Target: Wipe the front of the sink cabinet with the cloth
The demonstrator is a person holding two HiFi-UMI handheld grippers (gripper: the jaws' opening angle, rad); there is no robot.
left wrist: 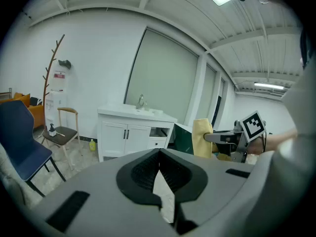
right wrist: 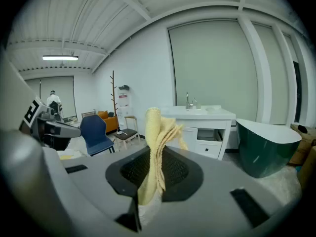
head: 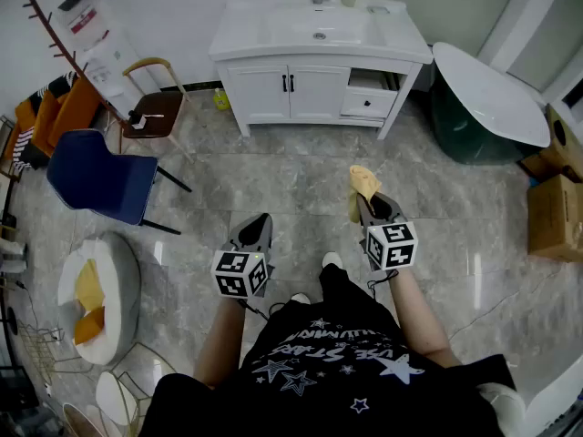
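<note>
The white sink cabinet [head: 314, 85] stands against the far wall, with two doors at its left and an open shelf over a drawer at its right; it also shows as the cabinet [left wrist: 129, 135] and the cabinet [right wrist: 205, 125]. My right gripper [head: 366, 200] is shut on a yellow cloth [head: 363, 186], which sticks up from the jaws as the cloth [right wrist: 155, 147]. My left gripper [head: 260, 221] is shut with nothing in it. Both are held over the floor well short of the cabinet.
A dark green tub with a white rim [head: 487, 103] sits right of the cabinet. A blue chair [head: 100, 176], a wooden chair [head: 157, 107] and a coat rack [head: 64, 35] stand to the left. Cardboard boxes [head: 556, 212] lie at right, a round white cushion [head: 96, 294] at lower left.
</note>
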